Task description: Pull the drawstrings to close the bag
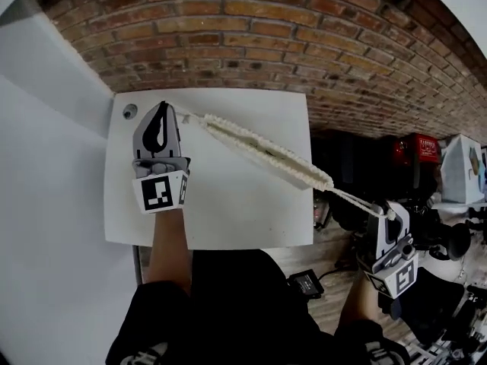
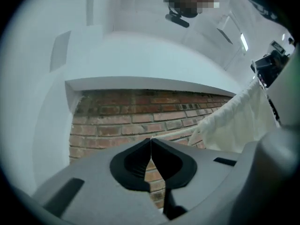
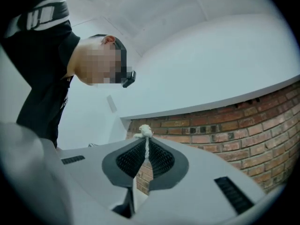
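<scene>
Cream bag [image 1: 266, 152]; white table [image 1: 221, 196]; red-brick wall [image 1: 304, 36].

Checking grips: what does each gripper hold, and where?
Left gripper: the bag's left drawstring, pinched along the cord. Right gripper: the right drawstring, pinched behind its end knot.

The person wears a black short-sleeved top [image 1: 236, 303], filling the lower middle of the head view, with white print on each sleeve [image 3: 42, 15]. A black head strap [image 3: 123, 55] carries a small black device [image 3: 129, 78]. The left gripper [image 1: 162, 109], at the frame's left, has a pale grey shell, black ribbed jaw pads [image 2: 136, 165] and a white cube [image 1: 160, 192] bearing black square markers. The right gripper [image 1: 389, 213], at lower right, looks the same, with its own marker cube [image 1: 402, 274].
</scene>
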The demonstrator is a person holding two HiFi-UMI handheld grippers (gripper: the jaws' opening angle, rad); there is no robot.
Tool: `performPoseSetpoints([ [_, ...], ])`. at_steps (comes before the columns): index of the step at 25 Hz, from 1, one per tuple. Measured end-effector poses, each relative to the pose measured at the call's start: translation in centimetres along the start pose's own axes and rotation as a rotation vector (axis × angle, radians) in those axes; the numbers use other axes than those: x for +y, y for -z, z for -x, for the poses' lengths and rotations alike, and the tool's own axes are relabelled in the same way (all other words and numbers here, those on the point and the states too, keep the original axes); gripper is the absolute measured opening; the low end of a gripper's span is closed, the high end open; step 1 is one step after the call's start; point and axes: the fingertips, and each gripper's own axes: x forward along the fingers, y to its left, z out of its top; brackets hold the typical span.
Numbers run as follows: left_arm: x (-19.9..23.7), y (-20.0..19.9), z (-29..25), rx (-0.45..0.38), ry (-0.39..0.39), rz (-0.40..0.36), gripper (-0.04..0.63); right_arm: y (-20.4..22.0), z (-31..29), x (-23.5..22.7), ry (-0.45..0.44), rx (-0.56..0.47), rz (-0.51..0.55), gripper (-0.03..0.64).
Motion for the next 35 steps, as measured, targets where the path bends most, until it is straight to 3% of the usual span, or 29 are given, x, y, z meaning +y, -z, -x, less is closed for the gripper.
performPoseSetpoints([
  [4, 1.2, -5.0, 1.3, -0.008, -0.019, -0.048, 0.023, -2.7, -0.6, -0.6, 0.005, -0.030, -0.007, 0.011],
  [11, 2.5, -11.6, 5.2, 0.026, 0.022, -0.052, 0.023, -4.2, -1.6, -1.7, -0.036, -0.011, -0.020, 0.011],
  [21, 2.8, -12.2, 11.4, 0.073, 0.086, -0.020, 0.023, -0.9, 1.2, -0.9, -0.006, 0.030, -0.087, 0.011],
  [27, 6.4, -12.7, 14.3, 0.089, 0.003, -0.142, 0.023, -3.8, 0.0, 2.4, 0.036, -0.038, -0.115, 0.011],
  [31, 9.9, -13.9, 16.7, 0.123, -0.057, -0.249, 0.023, -6.2, -0.7, 5.3, 0.126, -0.061, -0.116, 0.010],
  [35, 13.4, -15.0, 19.6, 0.133, -0.112, -0.232, 0.023, -7.9, -2.1, 9.3, 0.152, -0.074, -0.127, 0.009],
])
